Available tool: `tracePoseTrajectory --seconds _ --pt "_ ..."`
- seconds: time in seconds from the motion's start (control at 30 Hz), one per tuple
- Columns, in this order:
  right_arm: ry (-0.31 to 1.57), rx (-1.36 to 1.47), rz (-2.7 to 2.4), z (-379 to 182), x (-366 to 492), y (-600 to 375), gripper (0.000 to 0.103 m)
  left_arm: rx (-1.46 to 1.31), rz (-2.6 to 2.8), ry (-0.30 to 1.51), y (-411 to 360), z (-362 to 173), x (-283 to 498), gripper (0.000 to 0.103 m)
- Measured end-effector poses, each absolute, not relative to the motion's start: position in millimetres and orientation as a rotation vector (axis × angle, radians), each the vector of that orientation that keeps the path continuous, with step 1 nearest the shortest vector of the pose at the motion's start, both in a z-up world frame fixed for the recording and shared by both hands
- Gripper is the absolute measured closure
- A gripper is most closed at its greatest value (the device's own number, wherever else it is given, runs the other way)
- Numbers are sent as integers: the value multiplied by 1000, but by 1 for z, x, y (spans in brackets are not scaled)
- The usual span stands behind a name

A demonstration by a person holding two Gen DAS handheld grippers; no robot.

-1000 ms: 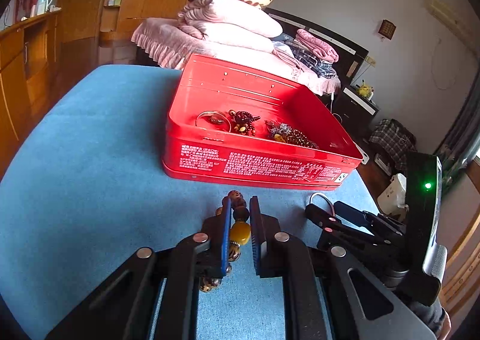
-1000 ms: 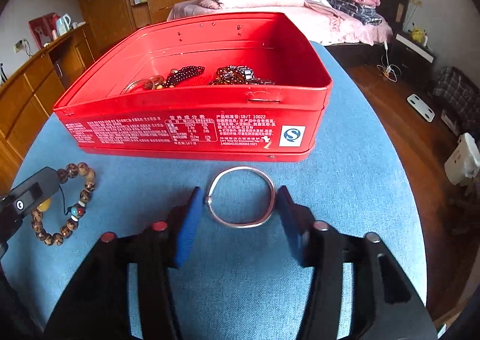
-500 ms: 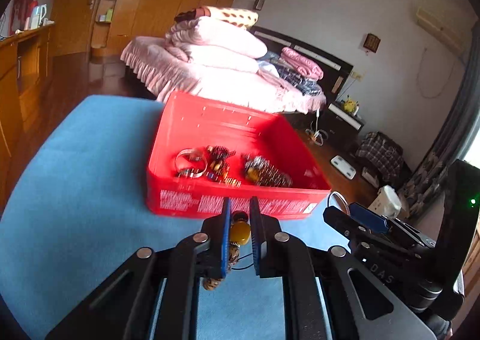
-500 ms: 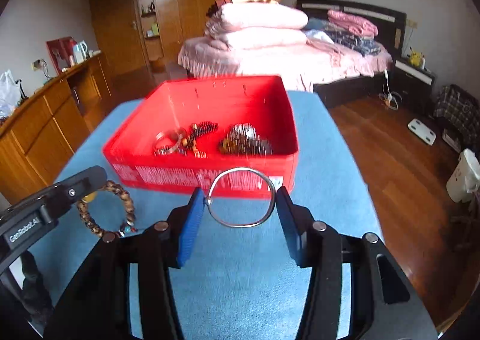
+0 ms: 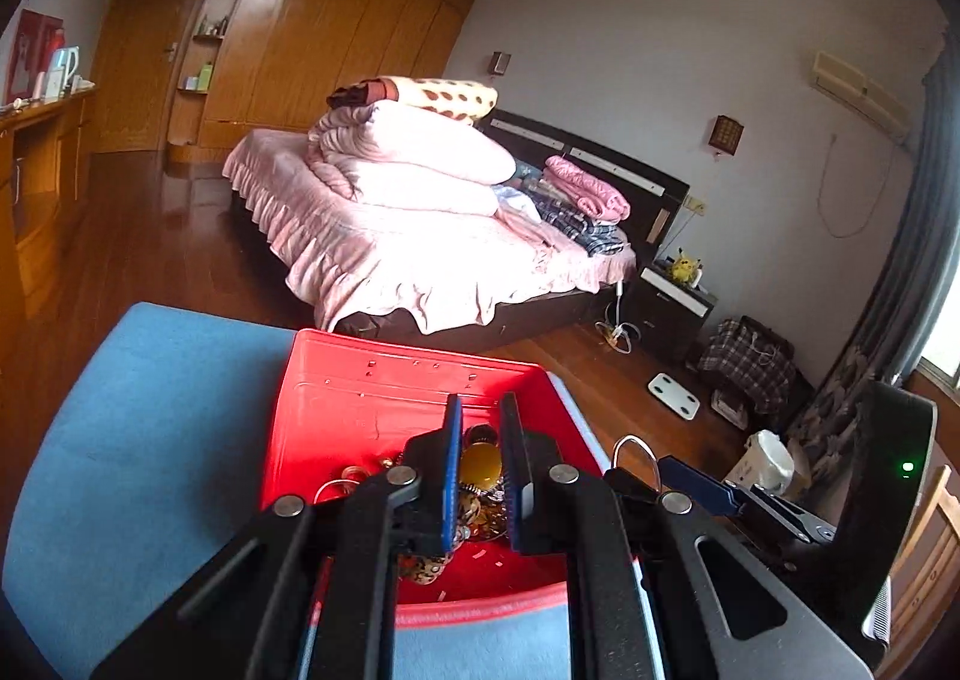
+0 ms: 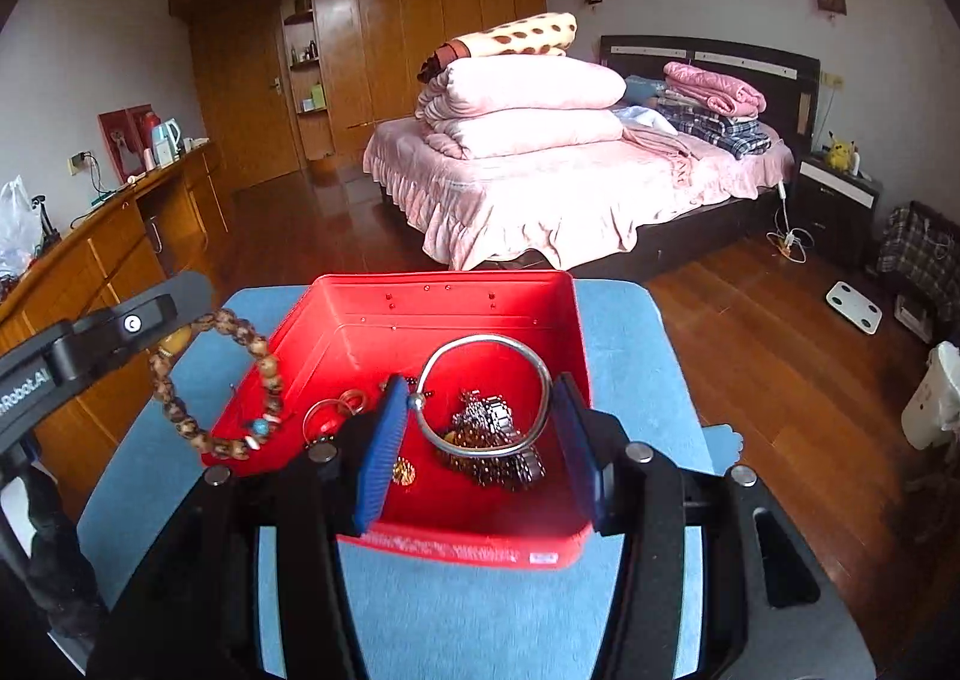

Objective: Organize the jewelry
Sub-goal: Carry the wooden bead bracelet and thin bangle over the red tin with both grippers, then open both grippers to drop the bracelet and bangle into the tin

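A red tin box (image 6: 480,296) stands open on the blue table (image 6: 624,332) and holds several pieces of jewelry, among them a dark beaded piece (image 6: 492,440). My right gripper (image 6: 477,428) is shut on a silver bangle (image 6: 540,374) and holds it above the box. My left gripper (image 5: 480,461) is shut on a brown bead bracelet with a yellow bead (image 5: 478,464), also above the box (image 5: 360,380). In the right wrist view the bracelet (image 6: 264,356) hangs from the left gripper over the box's left wall.
The blue table (image 5: 150,410) ends just behind the box, with wooden floor (image 6: 780,356) beyond. A bed with piled pink bedding (image 6: 540,152) stands behind. A wooden desk (image 6: 120,236) runs along the left.
Both grippers have risen from the table and moved forward over the red box, each still holding its piece. The bangle and the bead bracelet now hang above the box's inside.
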State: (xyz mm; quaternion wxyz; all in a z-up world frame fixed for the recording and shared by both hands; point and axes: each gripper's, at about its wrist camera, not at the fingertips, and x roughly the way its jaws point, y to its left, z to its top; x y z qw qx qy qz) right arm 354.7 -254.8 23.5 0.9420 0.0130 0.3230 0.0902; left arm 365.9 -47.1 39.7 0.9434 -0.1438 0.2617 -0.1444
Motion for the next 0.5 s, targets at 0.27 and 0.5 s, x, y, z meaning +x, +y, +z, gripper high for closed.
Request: tracePoseTrajectory --seconds 0.27,0.5 --pt "700 35 218 -7 384 -241 52 -248 -256 615 -48 -4 405 77" --pt "629 53 191 -7 371 -250 36 -250 -221 585 -31 -7 392 41"
